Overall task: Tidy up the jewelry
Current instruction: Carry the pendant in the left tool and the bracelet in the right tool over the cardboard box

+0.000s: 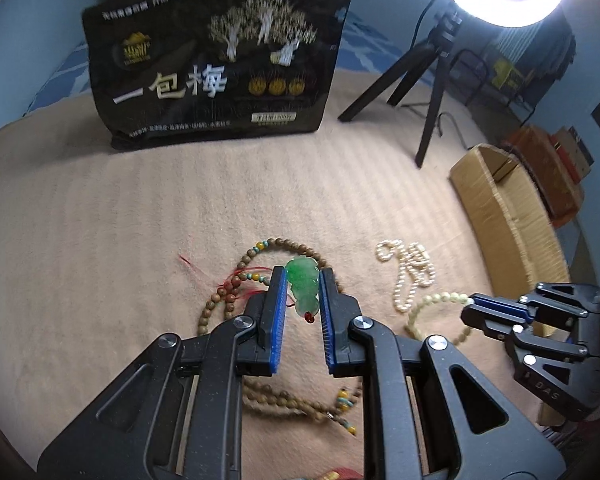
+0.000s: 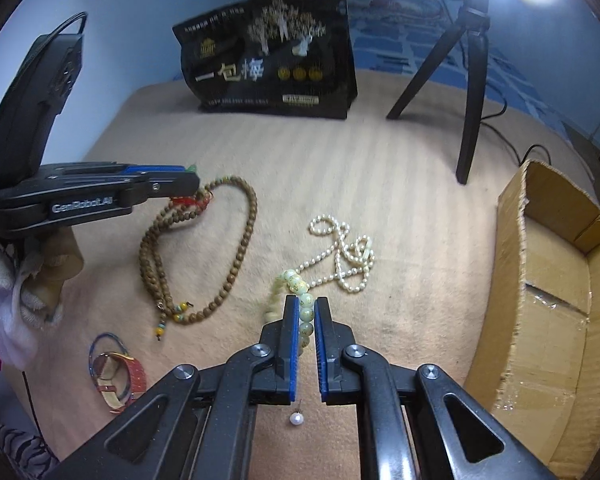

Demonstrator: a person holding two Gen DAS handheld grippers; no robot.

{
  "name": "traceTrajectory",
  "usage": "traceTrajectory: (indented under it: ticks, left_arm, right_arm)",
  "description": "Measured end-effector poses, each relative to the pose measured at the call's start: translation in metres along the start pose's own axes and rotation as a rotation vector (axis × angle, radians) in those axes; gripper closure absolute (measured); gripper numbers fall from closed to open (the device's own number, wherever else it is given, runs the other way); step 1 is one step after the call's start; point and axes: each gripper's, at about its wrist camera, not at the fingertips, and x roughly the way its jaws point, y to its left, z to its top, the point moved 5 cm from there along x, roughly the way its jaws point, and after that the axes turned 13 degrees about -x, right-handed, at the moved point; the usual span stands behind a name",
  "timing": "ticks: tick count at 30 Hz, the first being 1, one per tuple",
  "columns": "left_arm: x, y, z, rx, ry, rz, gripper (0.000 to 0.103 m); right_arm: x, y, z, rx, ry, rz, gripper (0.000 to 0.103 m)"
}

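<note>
My left gripper (image 1: 303,276) is shut on a green jade pendant (image 1: 303,286) with red cord, held above a brown wooden bead necklace (image 1: 284,245) on the beige blanket. The necklace also shows in the right wrist view (image 2: 240,252). My right gripper (image 2: 306,305) is shut on a pale yellow-green bead bracelet (image 2: 304,308), which hangs from its tips; the bracelet also shows in the left wrist view (image 1: 432,304). A white pearl necklace (image 2: 348,256) lies tangled just beyond. An open cardboard box (image 2: 556,280) stands at the right.
A black snack bag (image 1: 216,64) stands at the back. A ring light tripod (image 1: 432,92) stands at back right. A red watch and blue ring (image 2: 116,376) lie at near left. A single pearl earring (image 2: 296,419) lies under my right gripper.
</note>
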Motion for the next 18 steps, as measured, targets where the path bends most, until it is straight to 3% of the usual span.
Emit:
traceTrajectory:
  ticks: [18]
  left_arm:
    - [-0.08, -0.043, -0.009, -0.016, -0.1, -0.083, 0.089]
  right_arm:
    - [-0.086, -0.016, 0.008, 0.056, -0.179, -0.028, 0.098]
